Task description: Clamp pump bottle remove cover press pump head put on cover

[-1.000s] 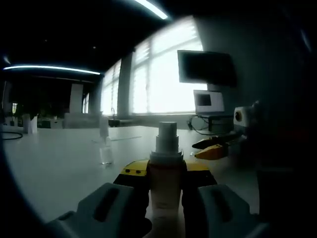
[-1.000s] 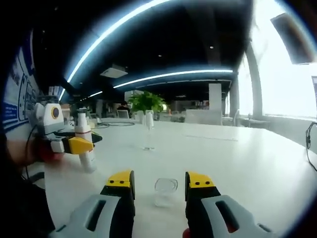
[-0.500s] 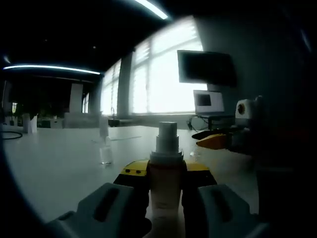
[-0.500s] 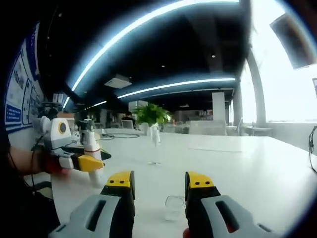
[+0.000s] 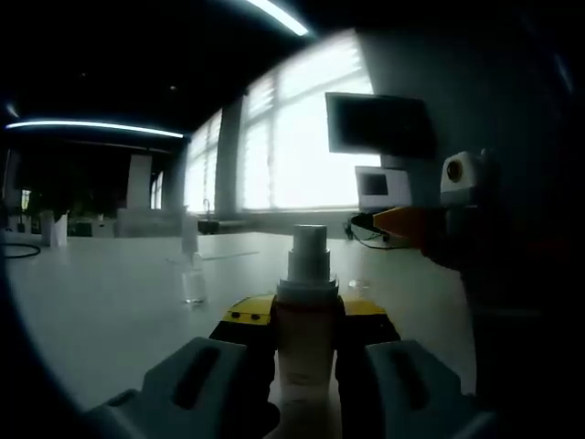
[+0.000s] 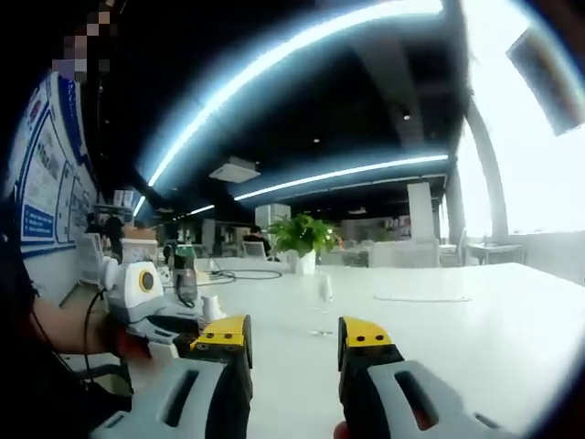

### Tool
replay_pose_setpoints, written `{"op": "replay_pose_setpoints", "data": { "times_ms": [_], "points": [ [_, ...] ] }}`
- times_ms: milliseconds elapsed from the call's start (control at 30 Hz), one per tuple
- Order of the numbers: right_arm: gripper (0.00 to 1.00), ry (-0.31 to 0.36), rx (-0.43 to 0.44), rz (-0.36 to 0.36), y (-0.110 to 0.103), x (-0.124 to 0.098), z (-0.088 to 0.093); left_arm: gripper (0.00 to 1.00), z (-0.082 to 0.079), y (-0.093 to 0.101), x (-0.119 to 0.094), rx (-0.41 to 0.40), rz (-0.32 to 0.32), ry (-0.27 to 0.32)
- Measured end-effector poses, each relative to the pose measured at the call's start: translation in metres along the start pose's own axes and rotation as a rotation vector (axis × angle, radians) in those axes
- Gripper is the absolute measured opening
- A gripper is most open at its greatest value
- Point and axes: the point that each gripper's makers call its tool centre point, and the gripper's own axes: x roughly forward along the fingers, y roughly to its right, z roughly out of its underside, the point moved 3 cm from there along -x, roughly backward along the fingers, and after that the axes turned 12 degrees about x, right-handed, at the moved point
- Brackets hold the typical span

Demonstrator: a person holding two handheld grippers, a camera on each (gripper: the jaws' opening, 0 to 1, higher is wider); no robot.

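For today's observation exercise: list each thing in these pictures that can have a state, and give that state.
Pump bottle: upright, cover off, clamped.
Left tool: shut on the pump bottle.
Right tool: open, holding nothing.
Small clear bottle: upright on the table, standing free.

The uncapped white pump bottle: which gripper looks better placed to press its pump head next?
The right gripper, probably. The left gripper is shut on the white pump bottle, steadying it on the white table. The right one is open, empty and raised beside it.

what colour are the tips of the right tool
Yellow, on the right tool, clearest in the right gripper view.
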Motion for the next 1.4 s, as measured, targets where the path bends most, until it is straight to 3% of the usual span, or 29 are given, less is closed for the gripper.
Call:
{"op": "replay_pose_setpoints", "data": {
  "times_ms": [233, 433, 600, 733, 1400],
  "points": [
    [0.3, -0.003, 0.006, -0.031, -0.015, 0.008, 0.002, 0.15, -0.001, 0.005, 0.001, 0.005, 0.02, 0.005],
    [0.26, -0.055, -0.054, -0.081, -0.022, 0.018, -0.005, 0.15, -0.001, 0.006, 0.001, 0.01, 0.027, 0.007],
    [0.21, -0.131, -0.031, -0.182, -0.035, 0.029, -0.014, 0.15, -0.001, 0.006, 0.001, 0.015, 0.028, 0.008],
    [0.2, -0.158, -0.036, -0.211, -0.04, 0.036, -0.02, 0.15, -0.001, 0.006, 0.001, 0.015, 0.027, 0.008],
    [0.16, -0.405, -0.233, -0.35, -0.059, 0.05, -0.031, 0.15, -0.002, 0.008, 0.0, 0.016, 0.032, 0.01]
  ]
}}
